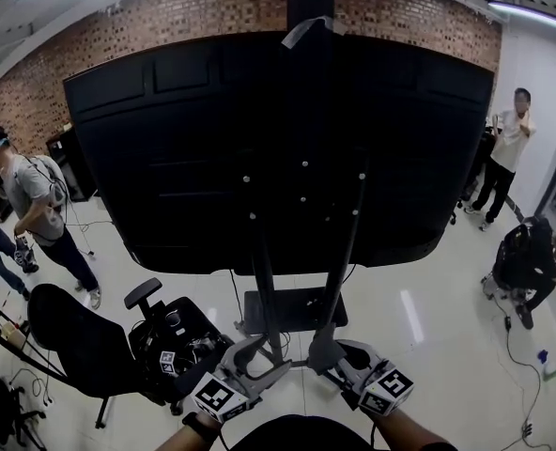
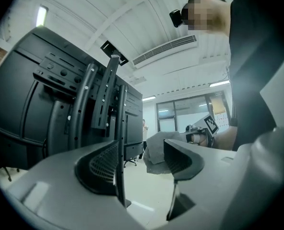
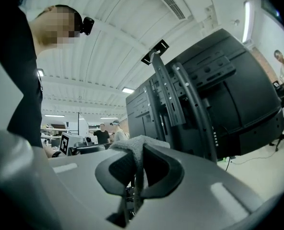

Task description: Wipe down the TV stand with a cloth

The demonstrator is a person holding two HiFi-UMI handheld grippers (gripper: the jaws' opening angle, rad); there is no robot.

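Cloth is held clenched in the right gripper fingers. Left gripper fingers are spread, with a post between them, not pinched. TV stand posts are seen just ahead, long axis upright, the right post nearer the cloth. TV is mounted beyond.

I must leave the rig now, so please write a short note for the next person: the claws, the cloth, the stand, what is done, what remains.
Left claw: open, holds nothing; the stand's left pole is close by it.
Right claw: shut on the grey cloth.
Both are low behind the TV, near the poles.
Done: cloth picked up. No wiping shows.
Left: wipe the poles and the base.
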